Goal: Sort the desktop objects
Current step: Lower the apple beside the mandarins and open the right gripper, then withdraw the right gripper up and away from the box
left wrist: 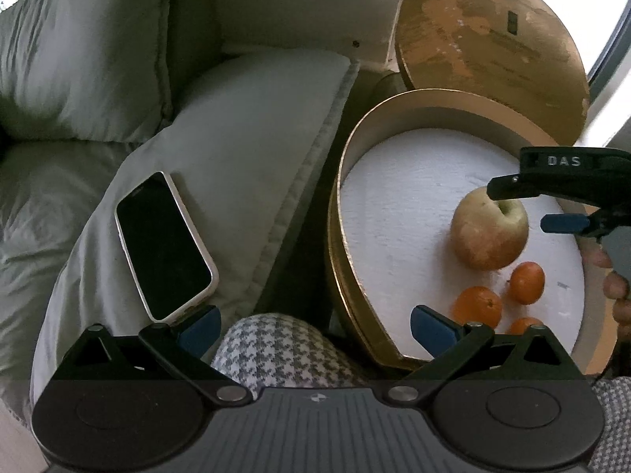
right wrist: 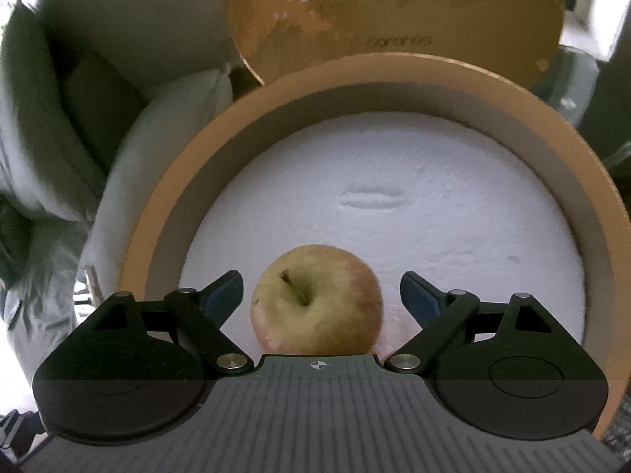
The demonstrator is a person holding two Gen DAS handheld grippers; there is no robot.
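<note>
On the left, a black-screened smartphone in a pale case (left wrist: 165,246) lies on a white cushion (left wrist: 244,149), its long axis running from the upper left down toward the left gripper (left wrist: 313,329), its lower end just beside that gripper's left blue pad; the left gripper's jaws stand wide apart with nothing between them, only houndstooth fabric (left wrist: 276,347) below. To the right sits the round gold-walled box with a white foam floor (left wrist: 394,213), its worn gold lid (left wrist: 489,39) propped behind; on the foam rest a yellow-red apple (right wrist: 317,299) and three small orange citrus fruits (left wrist: 477,303) near the box's front.

The right gripper (right wrist: 319,295) hangs over the apple with its jaws spread, the blue pads clear of the fruit on both sides, so the apple looks set down rather than held. The apple is round with no real long axis; its stem dimple faces up, tilted slightly toward the camera.

To finish well, I judge the right gripper should lift straight up, jaws kept wide, so neither pad nudges the apple into rolling against the citrus.
</note>
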